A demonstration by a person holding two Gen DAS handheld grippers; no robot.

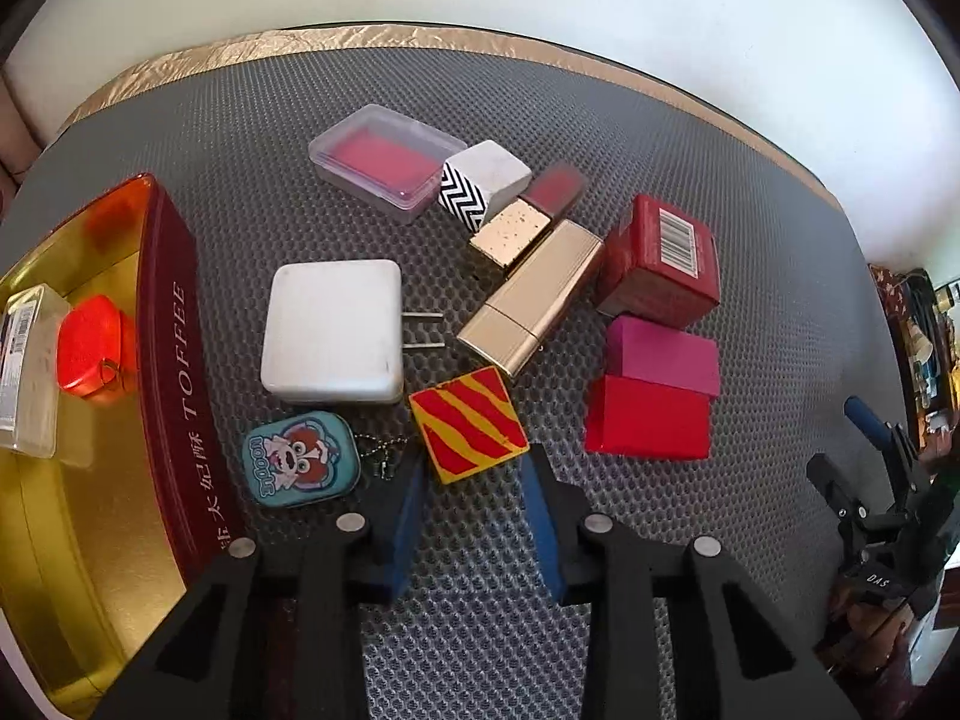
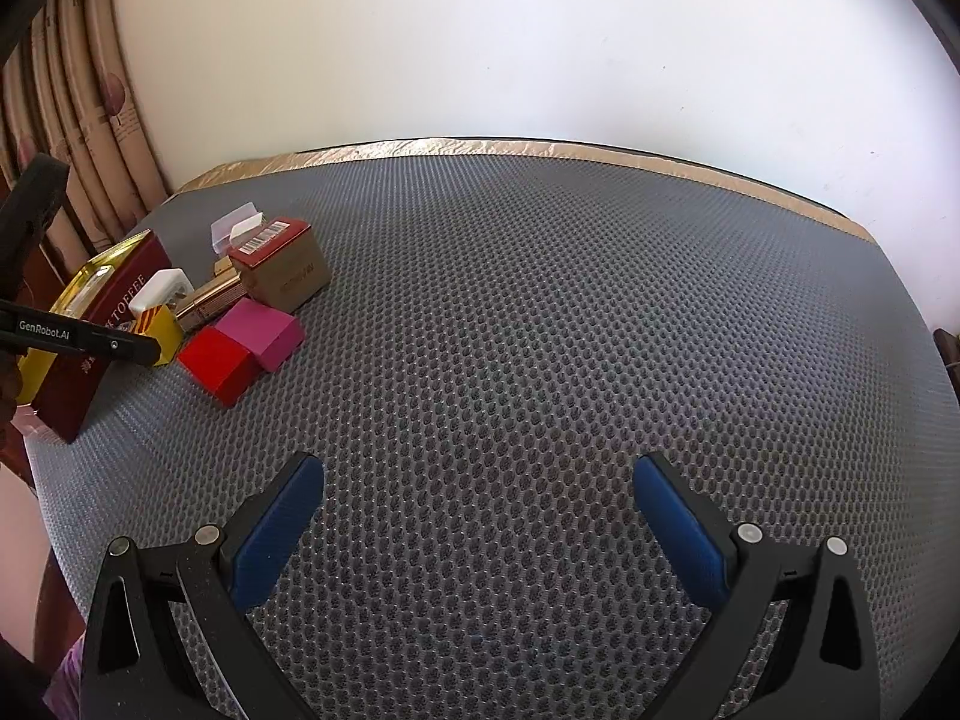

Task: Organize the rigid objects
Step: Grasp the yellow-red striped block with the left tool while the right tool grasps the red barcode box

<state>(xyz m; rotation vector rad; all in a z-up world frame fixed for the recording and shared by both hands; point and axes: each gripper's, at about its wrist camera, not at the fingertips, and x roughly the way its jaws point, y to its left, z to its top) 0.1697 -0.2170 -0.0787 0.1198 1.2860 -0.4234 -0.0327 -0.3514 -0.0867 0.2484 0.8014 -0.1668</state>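
My left gripper (image 1: 474, 468) points steeply down at a red-and-yellow striped block (image 1: 468, 423) on the grey mesh mat, and its blue pads (image 1: 411, 498) are shut on the block's near end. To its left, an open dark red toffee tin (image 1: 174, 360) with a gold inside holds an orange-red case (image 1: 93, 342) and a clear box (image 1: 27, 360). Beside the block lie a white charger (image 1: 330, 330) and a teal cartoon tag (image 1: 300, 459). My right gripper (image 2: 480, 480) is open over bare mat, far right of the pile, with nothing between its fingers.
Behind the striped block lie a gold lipstick case (image 1: 534, 294), a chevron-wrapped white eraser (image 1: 486, 180) and a clear box with a pink insert (image 1: 384, 162). A red barcode box (image 1: 660, 264), pink block (image 1: 660, 354) and red block (image 1: 648, 414) sit right. A white wall backs the mat.
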